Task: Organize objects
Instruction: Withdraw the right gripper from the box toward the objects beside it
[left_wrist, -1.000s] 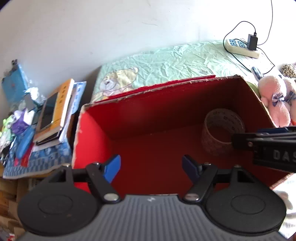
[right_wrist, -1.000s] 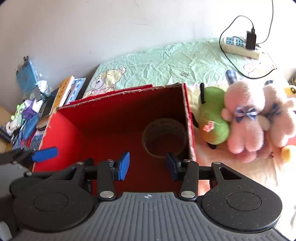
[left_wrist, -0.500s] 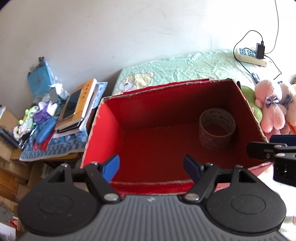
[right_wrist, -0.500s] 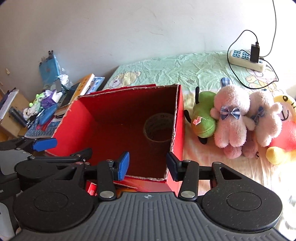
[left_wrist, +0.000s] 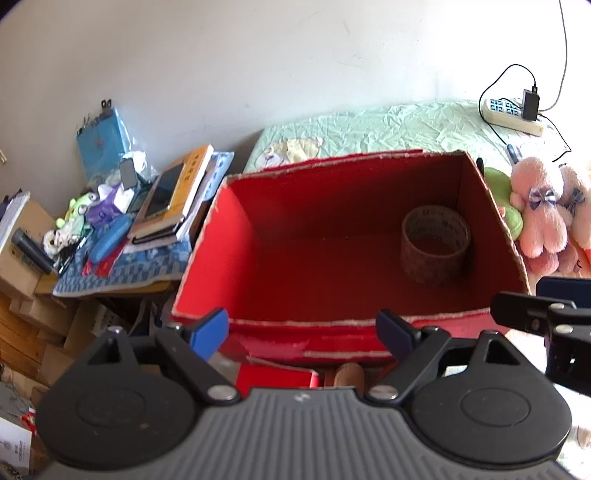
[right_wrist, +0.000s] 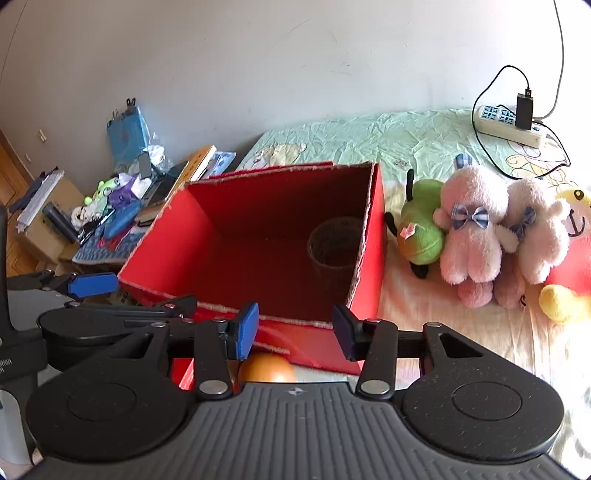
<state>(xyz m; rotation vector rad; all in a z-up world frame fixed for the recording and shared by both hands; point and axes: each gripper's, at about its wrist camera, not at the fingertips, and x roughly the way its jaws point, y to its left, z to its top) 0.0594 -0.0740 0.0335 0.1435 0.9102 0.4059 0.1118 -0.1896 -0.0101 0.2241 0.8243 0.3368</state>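
A red cardboard box (left_wrist: 221, 240) stands open on the bed; it also shows in the right wrist view (right_wrist: 162, 240). A roll of brown tape (left_wrist: 436, 245) stands inside it at the right, dim in the right wrist view (right_wrist: 334, 245). My left gripper (left_wrist: 301, 332) is open and empty, held above the box's near wall. My right gripper (right_wrist: 295, 330) is open and empty, just in front of the box's near right corner. An orange ball (right_wrist: 267, 369) lies below the right gripper, in front of the box.
Pink plush toys (right_wrist: 476, 229) and a green one (right_wrist: 421, 230) lie right of the box. A power strip (right_wrist: 509, 123) with a cable sits on the green sheet behind. Books and clutter (left_wrist: 166, 195) pile on a side table at the left.
Both grippers have pulled back and up, out of the box. The box's near wall and the orange ball in front of it have come into view. Both stay open.
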